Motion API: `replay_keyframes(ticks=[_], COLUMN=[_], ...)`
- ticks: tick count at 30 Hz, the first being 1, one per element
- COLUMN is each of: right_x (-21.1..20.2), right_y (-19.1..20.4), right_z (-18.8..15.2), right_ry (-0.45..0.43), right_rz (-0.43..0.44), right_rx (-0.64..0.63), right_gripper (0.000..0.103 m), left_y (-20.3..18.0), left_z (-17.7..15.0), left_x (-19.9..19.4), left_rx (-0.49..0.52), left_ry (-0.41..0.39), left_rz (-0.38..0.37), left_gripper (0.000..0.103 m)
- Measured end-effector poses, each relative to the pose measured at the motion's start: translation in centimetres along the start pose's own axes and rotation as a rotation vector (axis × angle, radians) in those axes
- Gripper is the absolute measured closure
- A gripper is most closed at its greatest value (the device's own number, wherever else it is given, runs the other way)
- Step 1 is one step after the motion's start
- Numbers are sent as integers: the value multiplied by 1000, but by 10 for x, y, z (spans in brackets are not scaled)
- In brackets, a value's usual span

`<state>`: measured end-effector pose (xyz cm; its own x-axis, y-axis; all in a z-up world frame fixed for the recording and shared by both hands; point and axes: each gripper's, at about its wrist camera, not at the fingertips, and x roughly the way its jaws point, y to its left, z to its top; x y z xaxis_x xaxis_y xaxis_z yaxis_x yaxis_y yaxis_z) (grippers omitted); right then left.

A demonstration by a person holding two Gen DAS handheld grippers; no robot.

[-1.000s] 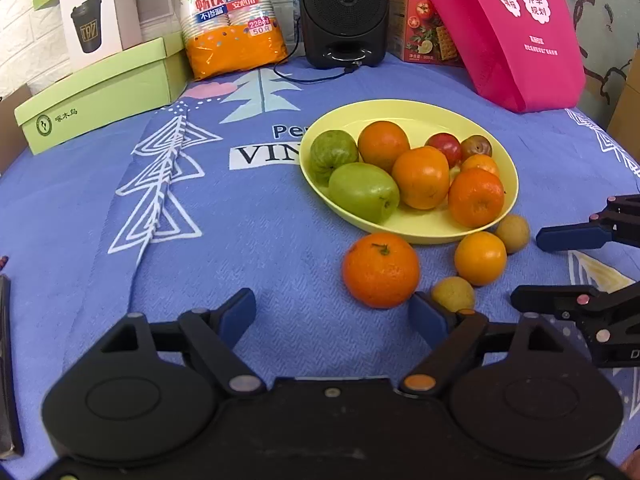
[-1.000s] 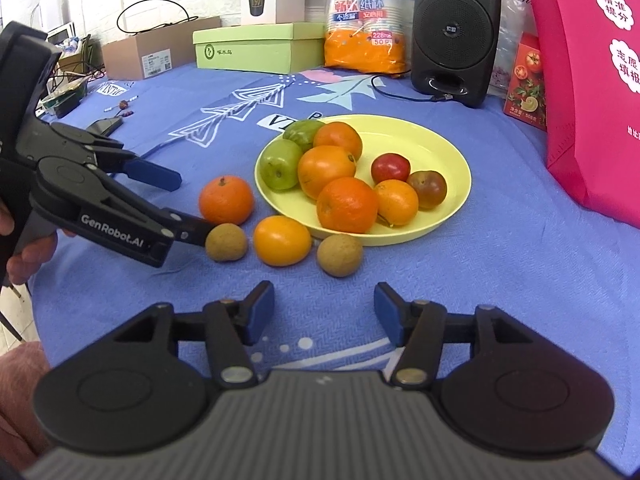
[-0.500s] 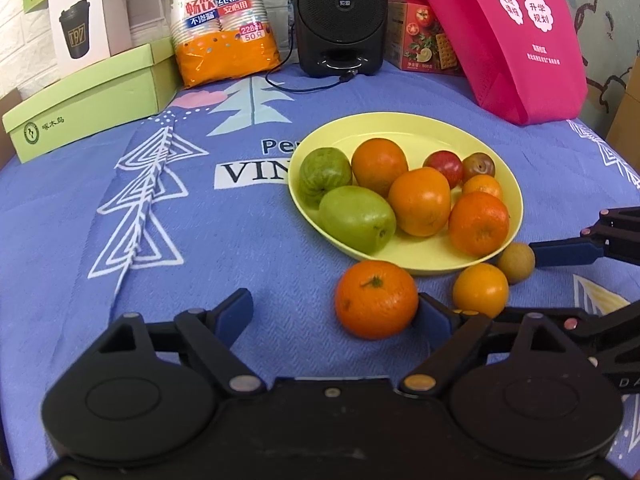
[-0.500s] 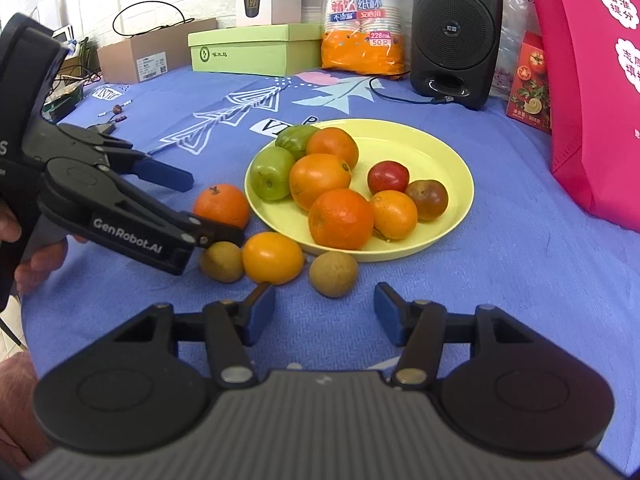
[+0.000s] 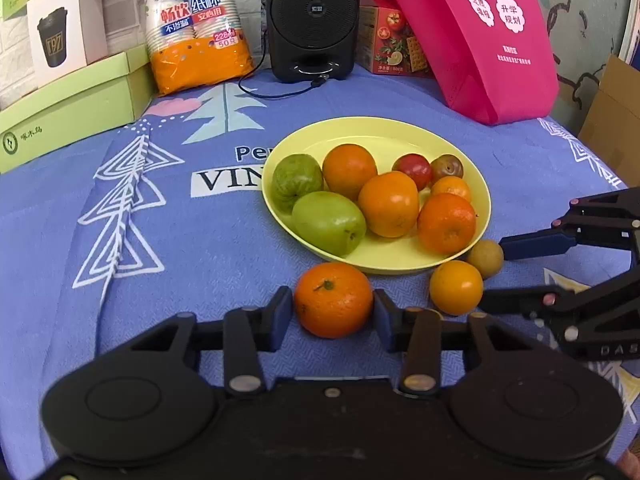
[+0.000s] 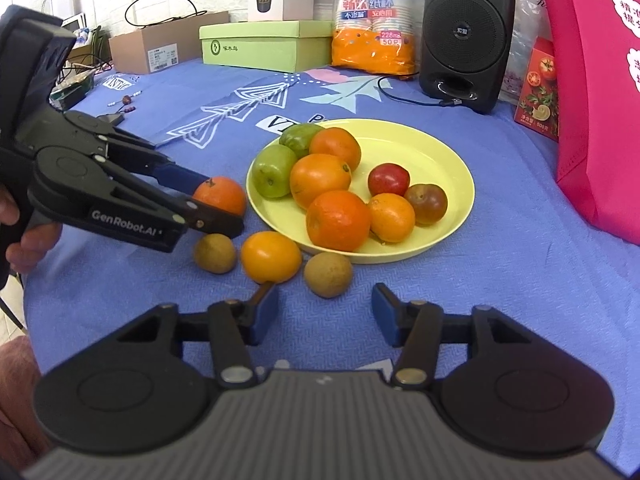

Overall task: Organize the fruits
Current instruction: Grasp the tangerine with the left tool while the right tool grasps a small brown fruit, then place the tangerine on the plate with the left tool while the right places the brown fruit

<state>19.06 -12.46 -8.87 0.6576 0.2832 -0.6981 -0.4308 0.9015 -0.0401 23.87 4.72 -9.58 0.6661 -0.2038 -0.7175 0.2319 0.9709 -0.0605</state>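
A yellow plate (image 5: 400, 136) (image 6: 448, 160) holds several fruits: oranges, two green fruits, a red and a dark plum. On the cloth before it lie a large orange (image 5: 334, 300) (image 6: 222, 196), a smaller orange (image 5: 456, 287) (image 6: 271, 257) and two brown fruits (image 6: 328, 274) (image 6: 215, 254). My left gripper (image 5: 330, 316) has its fingers on both sides of the large orange, touching it. My right gripper (image 6: 325, 314) is open, low over the cloth just before the brown fruit and small orange.
A black speaker (image 5: 312, 16), a cup pack (image 5: 196, 28), a green box (image 5: 72, 100), a red snack box (image 5: 394, 40) and a pink bag (image 5: 480, 32) stand at the back. A cardboard box (image 6: 154, 48) stands far left.
My left gripper moved forward and closed its fingers around the large orange. My right gripper moved closer to the small orange and brown fruit, staying open.
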Motion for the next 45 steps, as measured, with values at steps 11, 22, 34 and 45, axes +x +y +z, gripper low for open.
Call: replay_keyframes(ticks=[11, 22, 34, 45], right_x=[13, 10, -9, -25], right_y=[0, 4, 9, 8], right_z=[10, 8, -1, -2], right_ry=[1, -4, -20, -44], right_rz=[-30, -12, -6, -19], right_rx=[-7, 12, 16, 17], right_gripper=[63, 77, 77, 77], left_y=[2, 1, 9, 1], left_z=[4, 0, -4, 4], left_x=[3, -6, -44, -51], left_rx=[-26, -38, -78, -52], left_ry=[5, 0, -58, -76], left_rz=[-10, -13, -8, -16], left_gripper=[63, 64, 64, 64])
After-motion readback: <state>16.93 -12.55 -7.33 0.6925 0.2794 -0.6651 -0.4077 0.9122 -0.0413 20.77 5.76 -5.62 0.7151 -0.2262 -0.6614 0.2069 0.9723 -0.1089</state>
